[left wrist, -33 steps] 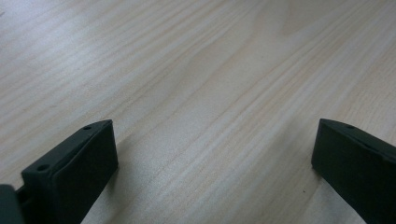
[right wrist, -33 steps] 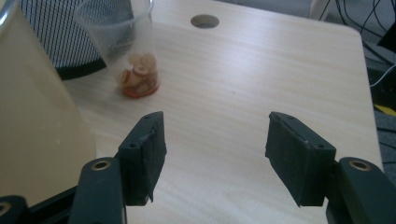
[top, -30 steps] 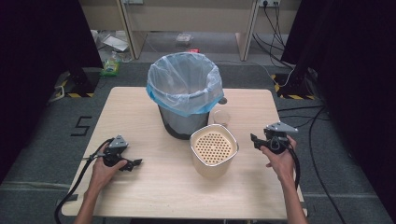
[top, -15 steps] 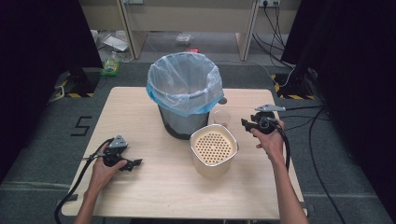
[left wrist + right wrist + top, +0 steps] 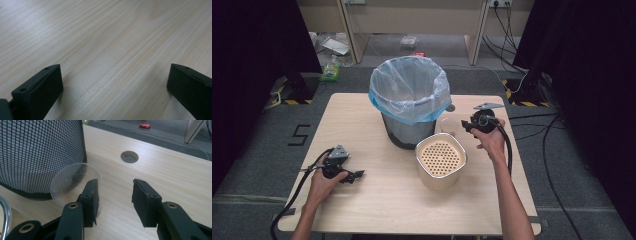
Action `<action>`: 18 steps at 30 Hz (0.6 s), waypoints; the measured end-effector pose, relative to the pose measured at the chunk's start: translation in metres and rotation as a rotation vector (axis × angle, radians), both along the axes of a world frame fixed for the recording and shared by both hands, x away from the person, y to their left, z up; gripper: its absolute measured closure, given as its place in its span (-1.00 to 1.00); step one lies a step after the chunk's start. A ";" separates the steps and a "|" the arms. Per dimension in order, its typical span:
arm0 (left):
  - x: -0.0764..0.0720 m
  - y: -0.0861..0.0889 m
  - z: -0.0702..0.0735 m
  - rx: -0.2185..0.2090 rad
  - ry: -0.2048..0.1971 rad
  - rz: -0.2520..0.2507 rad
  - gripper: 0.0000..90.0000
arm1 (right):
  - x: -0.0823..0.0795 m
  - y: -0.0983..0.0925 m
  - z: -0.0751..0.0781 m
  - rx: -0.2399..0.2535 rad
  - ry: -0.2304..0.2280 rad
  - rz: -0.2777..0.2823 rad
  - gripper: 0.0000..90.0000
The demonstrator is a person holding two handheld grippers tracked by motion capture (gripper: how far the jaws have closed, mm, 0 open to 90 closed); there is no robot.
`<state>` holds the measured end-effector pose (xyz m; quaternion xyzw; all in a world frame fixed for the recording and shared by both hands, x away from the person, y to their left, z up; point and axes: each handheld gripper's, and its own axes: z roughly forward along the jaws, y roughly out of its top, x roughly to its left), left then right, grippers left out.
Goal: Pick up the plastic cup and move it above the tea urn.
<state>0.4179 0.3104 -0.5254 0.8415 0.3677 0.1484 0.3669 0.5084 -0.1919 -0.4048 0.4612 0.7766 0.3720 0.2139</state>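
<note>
— What's hard to make out?

— The clear cup (image 5: 75,186) is faint, at the mesh bin's (image 5: 42,155) four o'clock. My right tongs (image 5: 115,200) have been closing, nothing between them; the cup sits outside one jaw.

— And the left tongs (image 5: 112,82)?

— Spread over bare pale desk (image 5: 362,125); grey floor around.

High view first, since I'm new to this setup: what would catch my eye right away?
A mesh bin lined with a pale blue bag stands at mid-table. In front of it sits a metal pot with a perforated cream insert. To the bin's right, the right tongs, whose jaws have just been closing, near a clear plastic cup without gripping it; the left tongs rest open at the table's near left.
</note>
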 end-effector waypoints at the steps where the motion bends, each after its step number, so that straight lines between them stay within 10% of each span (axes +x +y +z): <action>1: 0.000 0.000 0.000 0.000 0.000 0.000 -1.00 | 0.002 0.002 0.000 0.001 -0.001 0.002 0.27; 18: 0.000 0.000 0.000 0.000 0.000 0.000 -1.00 | 0.024 0.022 -0.007 -0.048 0.060 0.037 0.36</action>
